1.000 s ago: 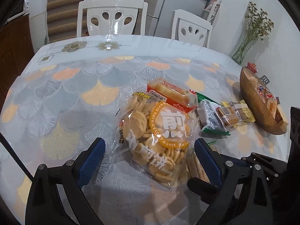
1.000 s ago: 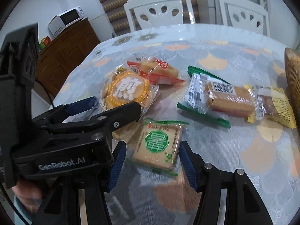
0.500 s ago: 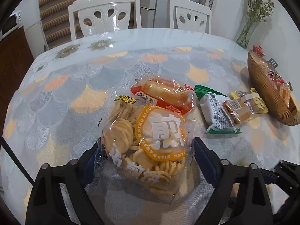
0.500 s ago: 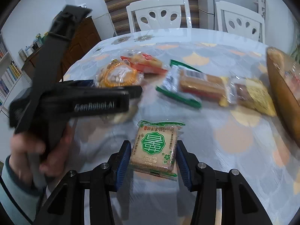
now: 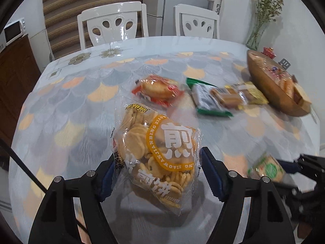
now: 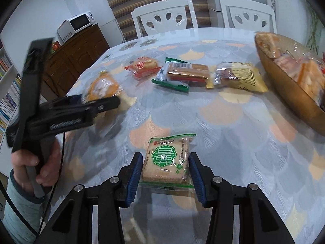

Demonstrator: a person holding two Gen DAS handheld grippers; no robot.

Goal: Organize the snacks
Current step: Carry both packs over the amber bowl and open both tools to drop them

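Left tongs [image 5: 157, 168] closing on a round-cracker bag [image 5: 156, 148] at lower centre, right tongs [image 6: 165, 174] clamping a green-labelled biscuit packet [image 6: 166, 160], lower centre

Counted: five snack packs [image 6: 180, 74] outside one basket [image 6: 288, 93]; two chairs [image 6: 164, 18]; one microwave [image 6: 76, 25].

Wooden basket [image 6: 288, 93] cut off at right edge.

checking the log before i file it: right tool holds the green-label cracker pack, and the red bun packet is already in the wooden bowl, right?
Not quite. The red bun packet lies on the table, not in the wooden bowl, as the right wrist view shows. The right tool does hold the green-label cracker pack.
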